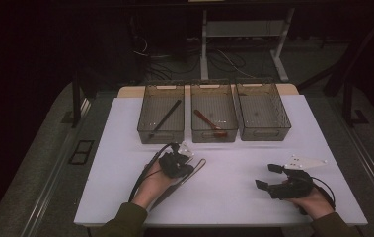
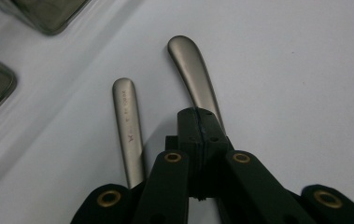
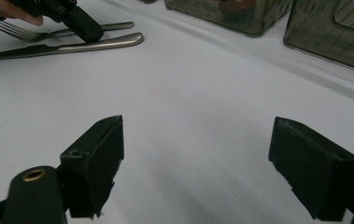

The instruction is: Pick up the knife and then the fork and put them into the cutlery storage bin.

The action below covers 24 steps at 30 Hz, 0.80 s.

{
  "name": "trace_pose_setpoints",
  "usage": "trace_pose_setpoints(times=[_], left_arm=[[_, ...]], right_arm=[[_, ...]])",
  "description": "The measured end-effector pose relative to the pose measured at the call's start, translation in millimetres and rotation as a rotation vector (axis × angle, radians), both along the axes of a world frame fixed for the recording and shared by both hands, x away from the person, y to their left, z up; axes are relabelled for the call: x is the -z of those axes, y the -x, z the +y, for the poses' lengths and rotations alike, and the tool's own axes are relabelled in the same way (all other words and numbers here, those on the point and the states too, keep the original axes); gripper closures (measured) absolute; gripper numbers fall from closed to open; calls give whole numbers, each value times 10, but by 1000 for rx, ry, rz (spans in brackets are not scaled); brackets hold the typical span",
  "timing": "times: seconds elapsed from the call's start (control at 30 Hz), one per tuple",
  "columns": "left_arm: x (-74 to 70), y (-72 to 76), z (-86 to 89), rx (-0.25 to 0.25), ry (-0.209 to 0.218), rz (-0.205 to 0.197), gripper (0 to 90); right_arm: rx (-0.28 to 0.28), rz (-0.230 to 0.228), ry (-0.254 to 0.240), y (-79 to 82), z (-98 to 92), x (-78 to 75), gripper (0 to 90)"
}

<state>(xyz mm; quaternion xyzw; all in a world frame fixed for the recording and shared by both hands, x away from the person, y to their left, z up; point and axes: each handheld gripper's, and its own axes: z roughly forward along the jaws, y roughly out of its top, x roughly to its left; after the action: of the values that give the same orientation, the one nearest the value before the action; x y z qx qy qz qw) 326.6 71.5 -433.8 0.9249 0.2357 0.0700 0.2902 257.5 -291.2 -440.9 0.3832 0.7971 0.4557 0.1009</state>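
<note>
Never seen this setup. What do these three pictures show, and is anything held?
A person holds a two-jaw gripper in each hand. One camera looks down from above; two ride on the grippers, looking along their black jaws. On the white table stand three clear bins; one holds a black stick, the middle one a reddish spoon. A fork and knife lie in front. The left gripper is shut over the knife handle; a grip is unclear. The right gripper is open, empty.
</note>
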Motion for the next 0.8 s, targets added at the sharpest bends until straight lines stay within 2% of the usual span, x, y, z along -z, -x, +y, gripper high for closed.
trace_pose_setpoints(times=[0.03, 0.27, 0.3, 0.33, 0.43, 0.57, 0.63, 0.67, 0.77, 0.8], left_arm=[[1, 5, -11, 10, 5, 10, 893], [5, 61, -116, 74, 9, 6, 893], [9, 90, -137, 63, 29, 31, 893], [8, 80, -147, 96, 29, 24, 893], [13, 133, -218, 120, 40, 38, 893], [-3, 192, -301, 153, 85, 56, 893], [-12, 209, -334, 168, 97, 47, 893], [-19, 205, -333, 180, 79, 38, 893], [-13, 218, -319, 165, 74, 42, 892], [-22, 202, -302, 178, 67, 27, 891]], right_arm=[[-1, 0, 0, 0, 0, 0, 183], [-3, -1, 0, 1, 2, -2, 183], [-3, -1, 0, 1, 1, -2, 183], [-2, -1, 0, 0, 1, -2, 183], [-3, -1, 0, 1, 1, -2, 183], [-3, -2, 0, 2, 0, -4, 183], [-4, -2, -1, 2, -1, -4, 183], [-4, -2, 0, 2, -1, -4, 183], [-6, -4, -2, 3, -4, -6, 183], [-6, -4, -2, 4, -4, -7, 183]])
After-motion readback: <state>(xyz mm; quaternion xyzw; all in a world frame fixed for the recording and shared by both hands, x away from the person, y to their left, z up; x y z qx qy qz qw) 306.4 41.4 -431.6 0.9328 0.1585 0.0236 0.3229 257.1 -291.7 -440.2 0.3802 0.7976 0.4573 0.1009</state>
